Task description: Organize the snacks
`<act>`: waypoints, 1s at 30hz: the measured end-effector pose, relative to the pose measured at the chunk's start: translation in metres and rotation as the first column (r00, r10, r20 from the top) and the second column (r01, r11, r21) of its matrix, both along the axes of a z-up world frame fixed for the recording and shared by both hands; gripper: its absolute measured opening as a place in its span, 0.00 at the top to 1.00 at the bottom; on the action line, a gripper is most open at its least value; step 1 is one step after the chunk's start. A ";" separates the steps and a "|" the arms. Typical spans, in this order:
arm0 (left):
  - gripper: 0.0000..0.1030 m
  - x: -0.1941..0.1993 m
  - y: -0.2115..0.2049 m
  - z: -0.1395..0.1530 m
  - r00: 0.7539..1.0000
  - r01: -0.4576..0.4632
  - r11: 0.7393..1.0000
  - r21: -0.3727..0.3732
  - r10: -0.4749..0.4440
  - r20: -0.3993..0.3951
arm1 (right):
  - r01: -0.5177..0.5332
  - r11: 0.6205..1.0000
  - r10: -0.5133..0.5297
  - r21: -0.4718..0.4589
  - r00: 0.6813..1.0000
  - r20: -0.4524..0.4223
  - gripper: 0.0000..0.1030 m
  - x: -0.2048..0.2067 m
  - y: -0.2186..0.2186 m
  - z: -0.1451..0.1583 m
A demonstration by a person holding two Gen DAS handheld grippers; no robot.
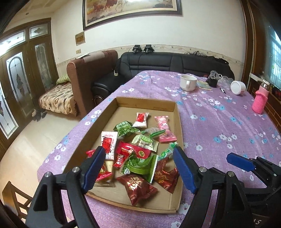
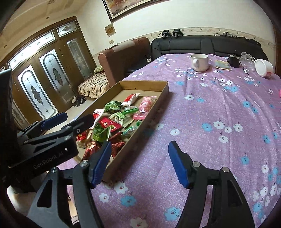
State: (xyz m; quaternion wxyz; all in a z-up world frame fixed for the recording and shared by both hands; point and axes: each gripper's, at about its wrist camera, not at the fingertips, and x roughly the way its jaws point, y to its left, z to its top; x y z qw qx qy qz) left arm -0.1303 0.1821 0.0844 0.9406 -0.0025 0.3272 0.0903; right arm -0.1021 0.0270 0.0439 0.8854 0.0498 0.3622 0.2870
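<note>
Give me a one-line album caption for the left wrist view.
Open left gripper hovering over a shallow brown cardboard tray of wrapped red, green and pink snacks.

Floral-clothed table (image 1: pixel 210 122) bearing snack tray (image 1: pixel 176 112), mug (image 1: pixel 188 82)

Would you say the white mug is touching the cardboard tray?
Apart: in the left wrist view, bare purple tablecloth separates the white mug from the cardboard tray.

Cream walls carry a framed painting (image 1: pixel 131 10) at top; stained-glass wooden doors (image 1: pixel 19 84) stand left, a brown armchair (image 1: pixel 84 77) beside a black leather sofa (image 1: pixel 168 64), pale tiled floor (image 1: pixel 35 140) lower left
</note>
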 end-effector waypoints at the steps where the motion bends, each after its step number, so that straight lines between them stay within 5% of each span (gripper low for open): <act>1: 0.23 0.000 -0.002 -0.001 1.000 0.002 1.000 0.001 -0.002 -0.004 | 0.002 1.000 -0.002 -0.001 1.000 -0.001 0.32 -0.001 -0.001 0.000; 30: 0.23 0.006 -0.005 -0.010 0.999 0.008 1.000 -0.009 -0.008 -0.045 | 0.006 1.000 -0.007 -0.018 1.000 -0.029 0.31 0.000 0.001 -0.008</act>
